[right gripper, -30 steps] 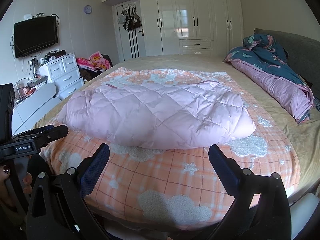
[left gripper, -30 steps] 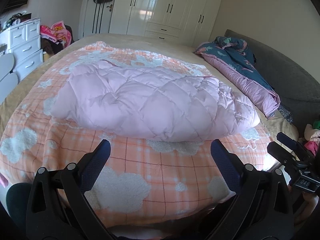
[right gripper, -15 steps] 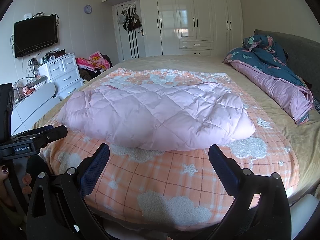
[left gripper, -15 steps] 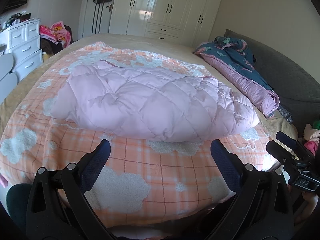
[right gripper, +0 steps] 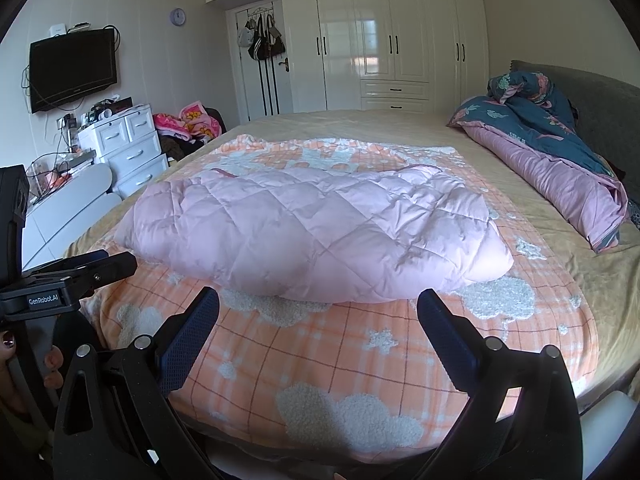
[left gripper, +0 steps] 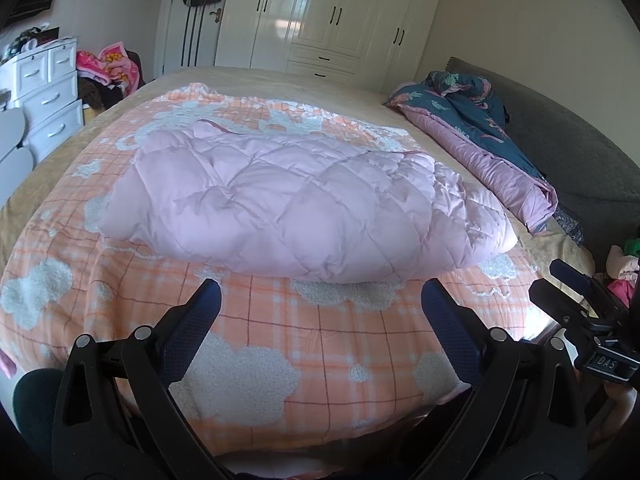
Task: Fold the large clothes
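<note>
A pink quilted puffer garment [left gripper: 304,204] lies folded in a thick bundle on an orange plaid blanket with white clouds [left gripper: 280,344] on the bed. It also shows in the right wrist view [right gripper: 316,232]. My left gripper [left gripper: 320,300] is open and empty, held above the blanket's near edge, short of the garment. My right gripper [right gripper: 318,304] is open and empty, also just short of the garment. Each gripper shows at the edge of the other's view: the right one [left gripper: 576,300], the left one [right gripper: 76,276].
A dark blue and mauve duvet [right gripper: 560,160] lies bunched along the bed's right side by a grey headboard [right gripper: 600,100]. White drawers [right gripper: 128,148] and a clothes pile [right gripper: 188,120] stand at the left. White wardrobes [right gripper: 380,40] line the far wall.
</note>
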`<state>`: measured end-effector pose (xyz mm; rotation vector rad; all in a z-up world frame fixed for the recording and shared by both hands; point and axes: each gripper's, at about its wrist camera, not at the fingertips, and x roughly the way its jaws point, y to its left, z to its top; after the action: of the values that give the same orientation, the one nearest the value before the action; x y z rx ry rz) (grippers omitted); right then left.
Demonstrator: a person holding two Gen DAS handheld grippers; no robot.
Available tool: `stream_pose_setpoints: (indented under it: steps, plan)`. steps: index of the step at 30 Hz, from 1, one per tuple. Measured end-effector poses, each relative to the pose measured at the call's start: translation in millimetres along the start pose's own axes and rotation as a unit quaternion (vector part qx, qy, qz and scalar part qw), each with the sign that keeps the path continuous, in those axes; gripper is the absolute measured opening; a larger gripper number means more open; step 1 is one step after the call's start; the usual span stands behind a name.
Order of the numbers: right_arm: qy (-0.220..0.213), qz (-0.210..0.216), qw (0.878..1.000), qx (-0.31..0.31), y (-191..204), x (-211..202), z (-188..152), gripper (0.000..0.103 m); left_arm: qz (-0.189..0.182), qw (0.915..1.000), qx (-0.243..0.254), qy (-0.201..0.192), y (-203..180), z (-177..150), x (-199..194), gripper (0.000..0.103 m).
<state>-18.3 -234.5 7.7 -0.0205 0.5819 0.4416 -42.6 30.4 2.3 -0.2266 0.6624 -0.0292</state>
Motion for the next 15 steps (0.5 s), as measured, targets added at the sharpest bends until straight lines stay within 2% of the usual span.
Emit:
stream_pose_setpoints:
  steps: [15]
  plan:
    - [-0.001,-0.001,1.0,-0.003,0.9,0.4,1.3,0.099,-0.005,1.0,0.002,0.002,1.7,-1.4,0.3,0.094]
